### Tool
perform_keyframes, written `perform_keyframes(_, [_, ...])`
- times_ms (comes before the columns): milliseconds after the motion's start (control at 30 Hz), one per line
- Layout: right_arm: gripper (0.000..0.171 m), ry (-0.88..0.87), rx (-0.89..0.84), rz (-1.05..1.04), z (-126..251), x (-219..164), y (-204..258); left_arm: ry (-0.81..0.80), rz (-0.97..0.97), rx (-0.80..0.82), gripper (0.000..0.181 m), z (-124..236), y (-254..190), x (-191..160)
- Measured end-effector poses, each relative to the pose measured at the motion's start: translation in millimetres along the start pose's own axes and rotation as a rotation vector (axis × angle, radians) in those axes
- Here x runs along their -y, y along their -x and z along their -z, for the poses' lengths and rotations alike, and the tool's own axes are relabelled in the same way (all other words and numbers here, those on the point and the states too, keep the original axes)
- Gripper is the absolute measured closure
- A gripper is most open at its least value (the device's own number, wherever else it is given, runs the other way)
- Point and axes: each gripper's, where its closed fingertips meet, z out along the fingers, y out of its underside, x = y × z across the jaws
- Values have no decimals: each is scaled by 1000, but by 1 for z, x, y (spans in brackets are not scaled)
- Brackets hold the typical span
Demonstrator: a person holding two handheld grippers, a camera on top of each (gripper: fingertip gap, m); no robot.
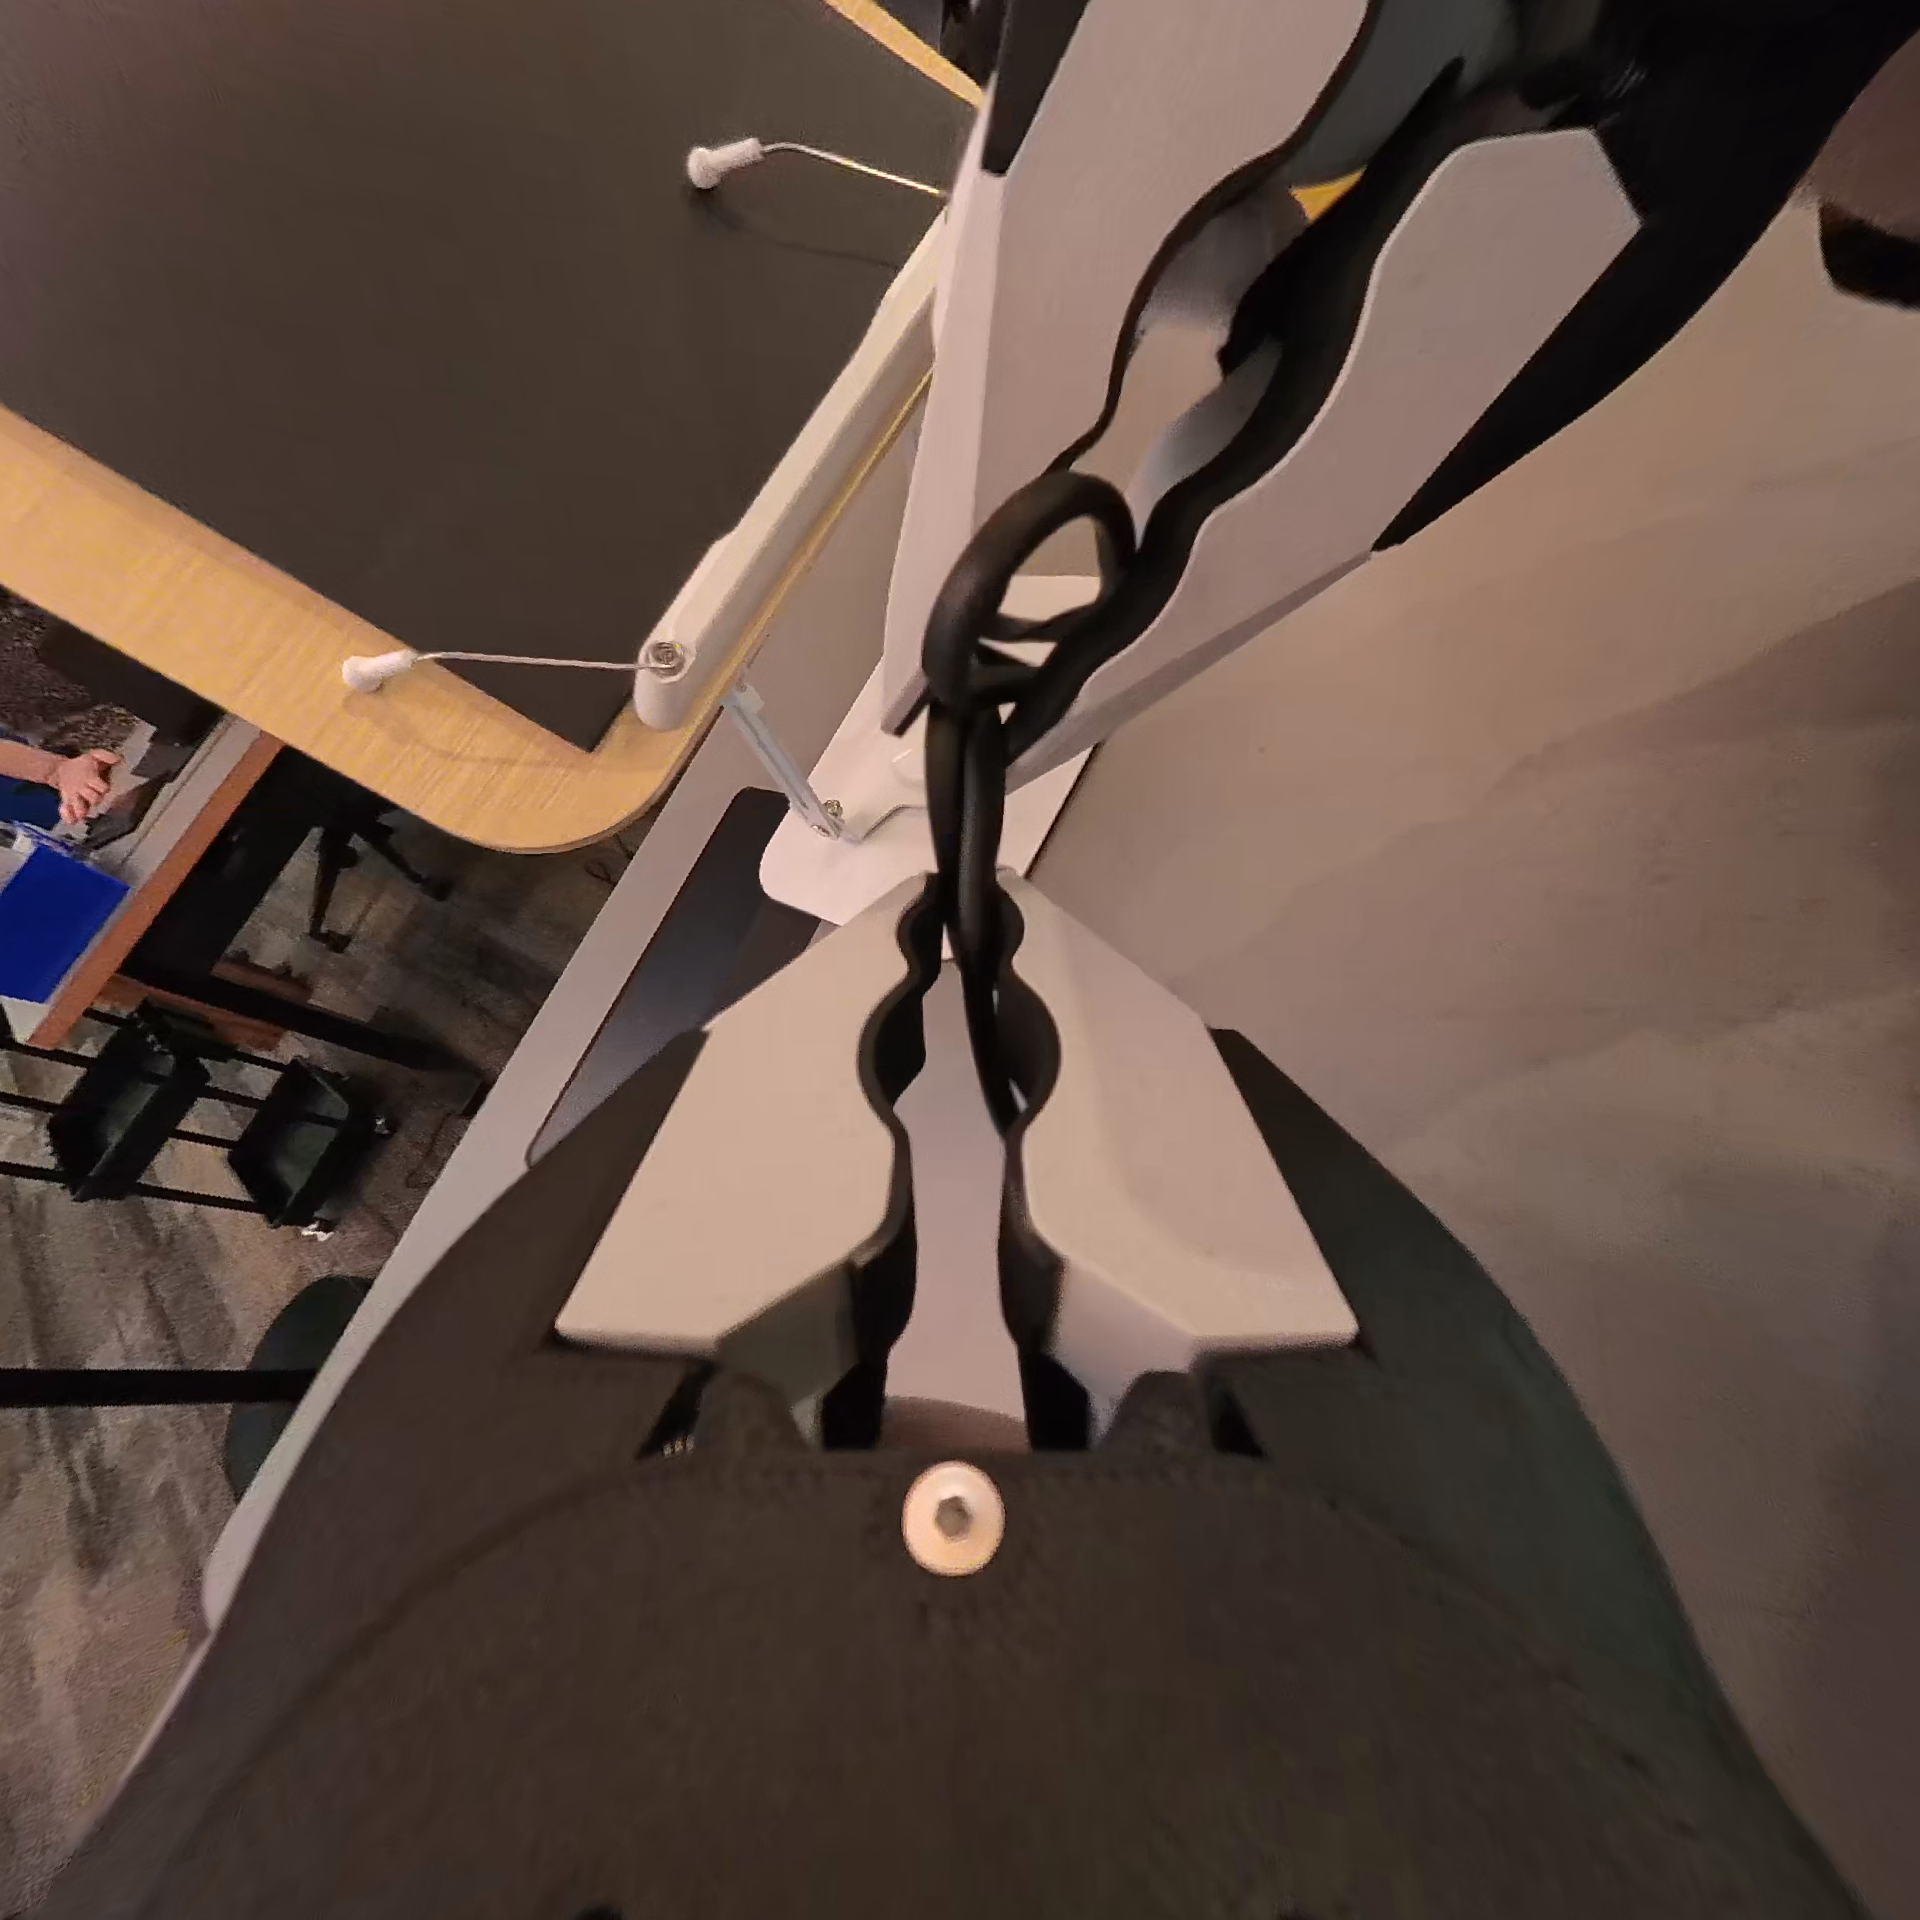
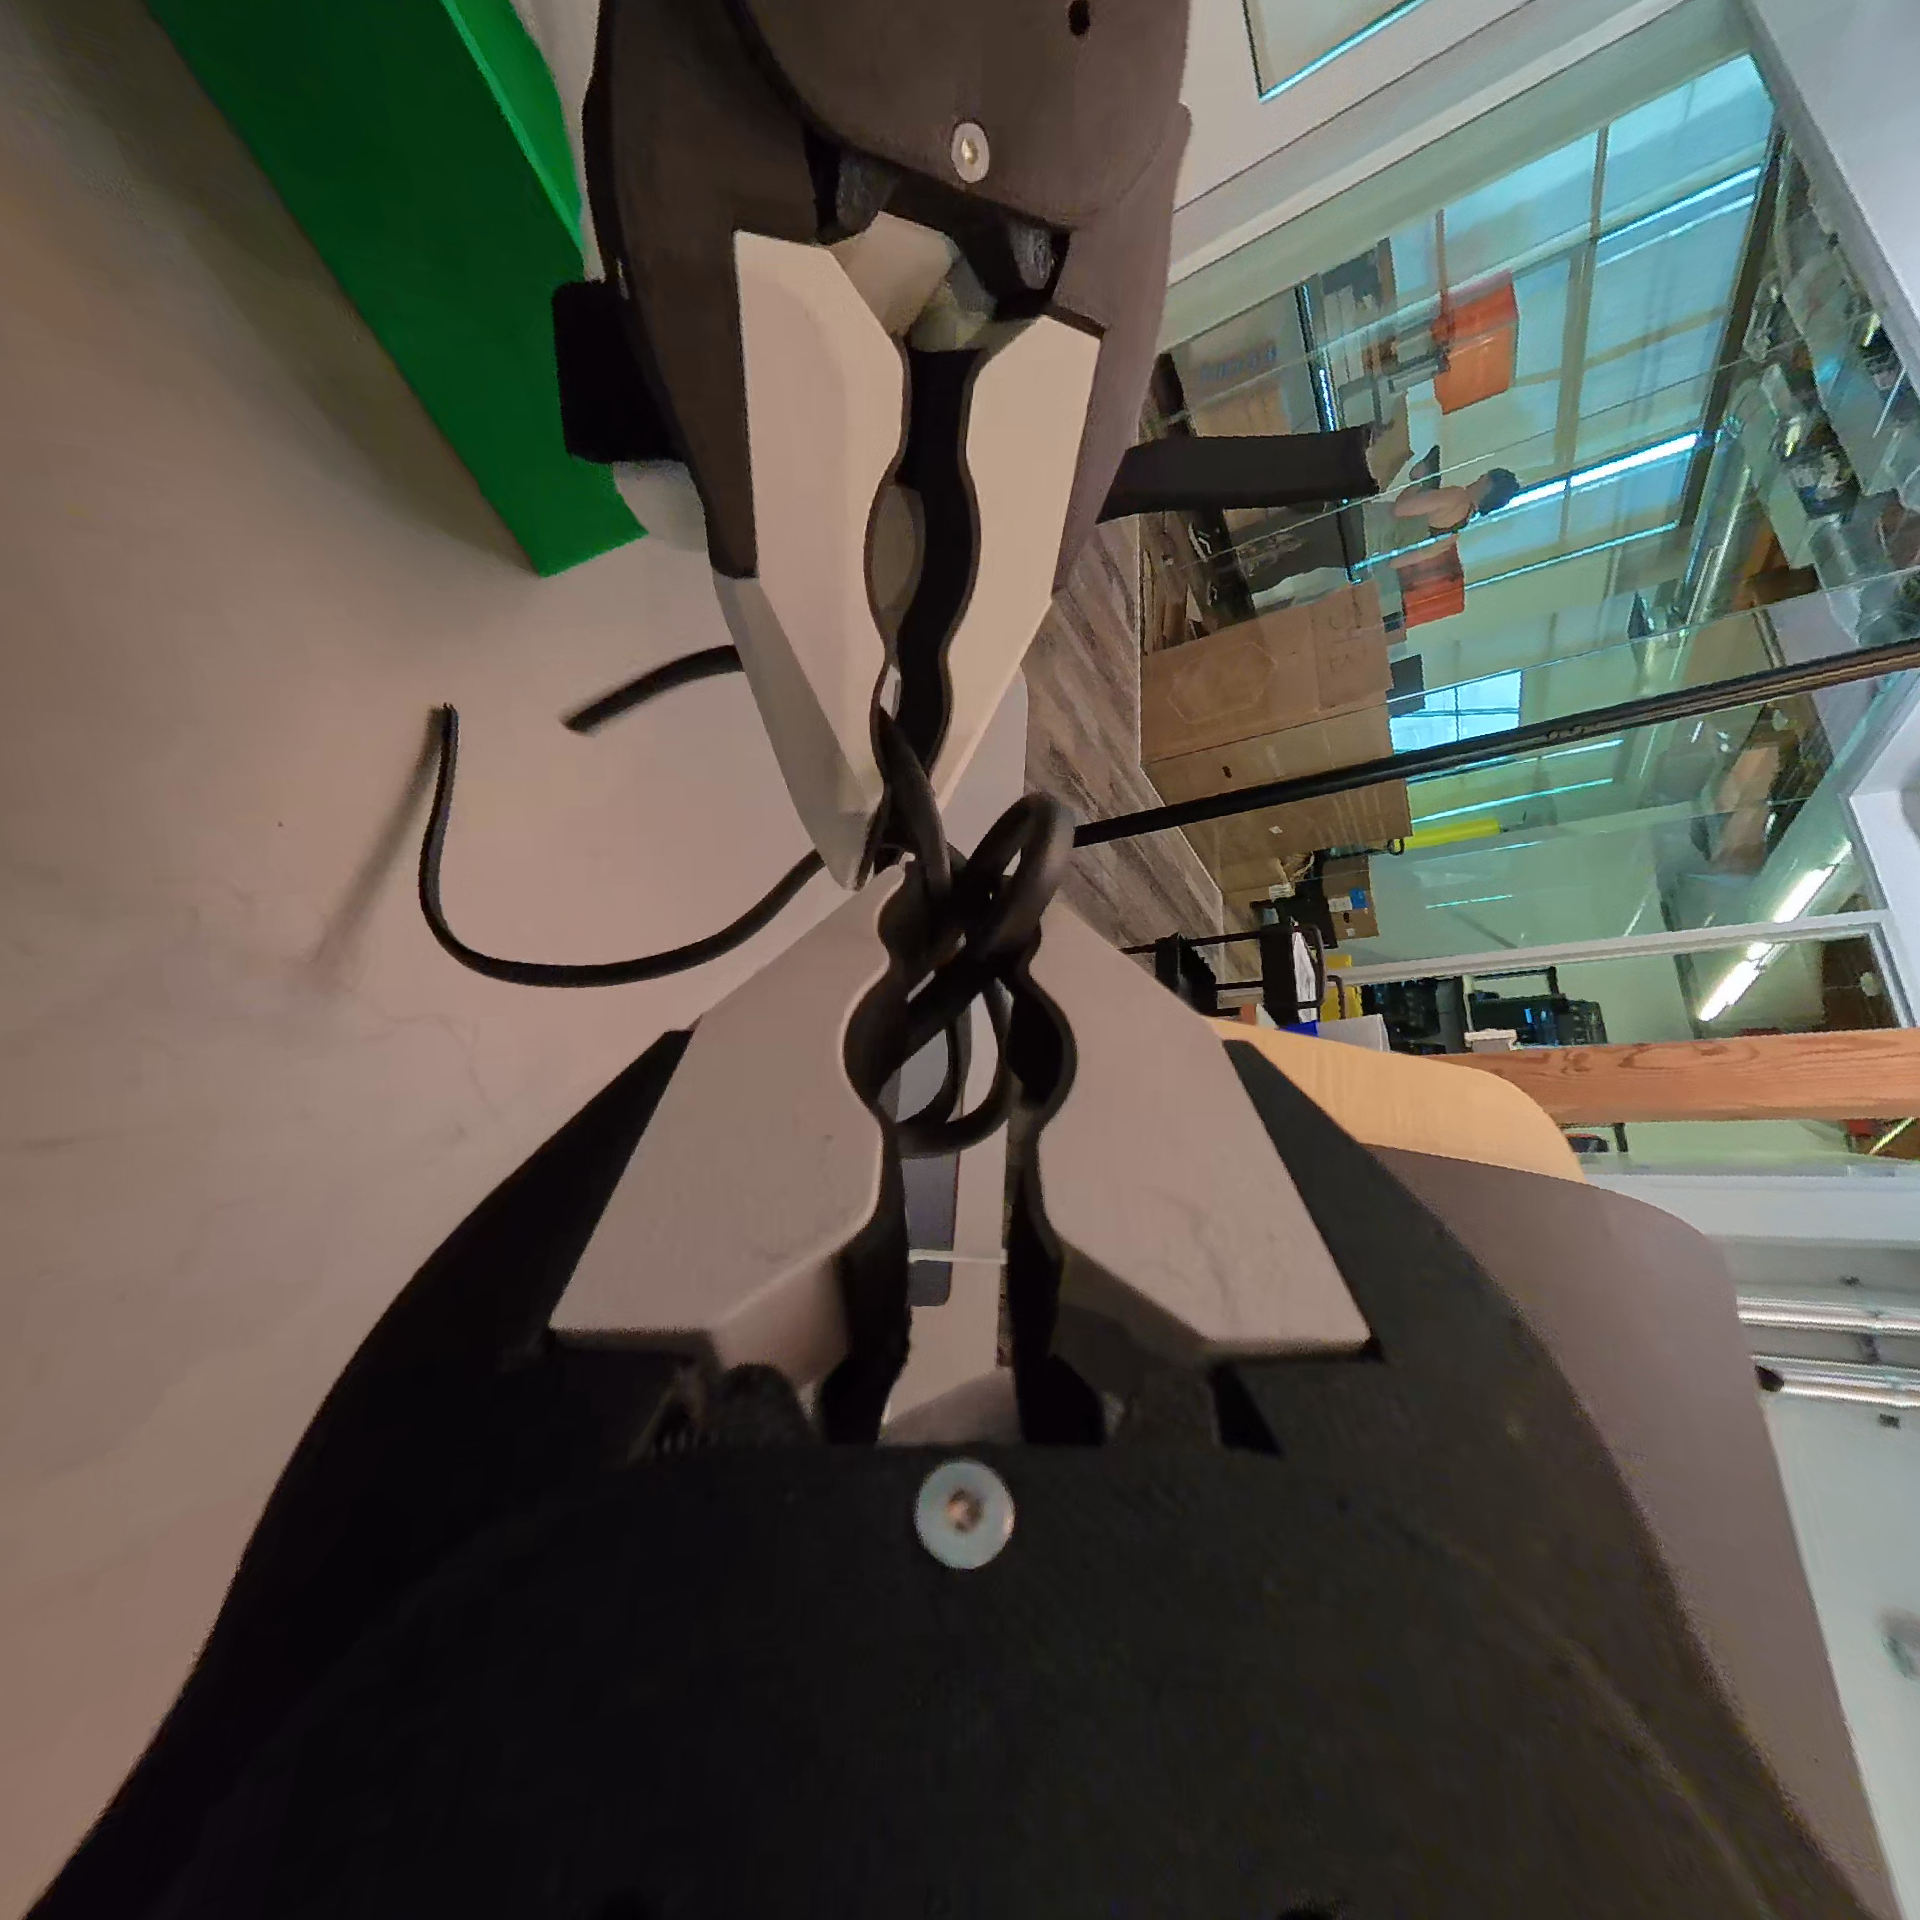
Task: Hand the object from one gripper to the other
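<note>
The looped black cord [image 1: 977,790] is pinched by both the left gripper [image 1: 971,914] and the right gripper [image 2: 961,925], the latter met at twelve o'clock. It is judged light and limp, best held at the bundled loops.

Left claw [image 1: 971,914] and right claw [image 2: 961,925] meet tip to tip, both clamped

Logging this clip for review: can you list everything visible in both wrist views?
black cord bundle: one, looped, black, held between both tools
loose cord pieces: two, black, on the pale surface
green block: one, upper left in the right wrist view
cardboard boxes: several, brown, beside the glass wall
blue box: one, far left
left tool: one, grey fingers, shut on the bundle
right tool: one, grey fingers, shut on the bundle
</note>
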Motion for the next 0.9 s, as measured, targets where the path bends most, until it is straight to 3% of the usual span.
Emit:
perform_keyframes(100, [159, -11, 1, -88, -4, -5, -2, -4, 9, 25, 178, 3, 6, 1])
perform_keyframes(333, [133, -47, -14, -228, -8, -6, -9, -38, 158, 67, 178, 8, 26, 1])
perform_keyframes(467, [109, -17, -22, -256, -19, -8, -6, -72, 210, 77, 178, 11, 32, 4])
perform_keyframes(633, [97, 30, 43, -312, -27, -16, 6, -75, 210, 106, 178, 18, 40, 4])
perform_keyframes(700, [101, 79, 74, -302, -25, -26, 12, -74, 207, 120, 178, 20, 44, 3])
perform_keyframes(800, [161, 119, 108, -248, -17, -39, 16, -85, 213, 132, 178, 26, 49, 4])
perform_keyframes(900, [169, 111, 109, -267, -9, -43, 11, -89, 220, 140, 178, 32, 54, 3])
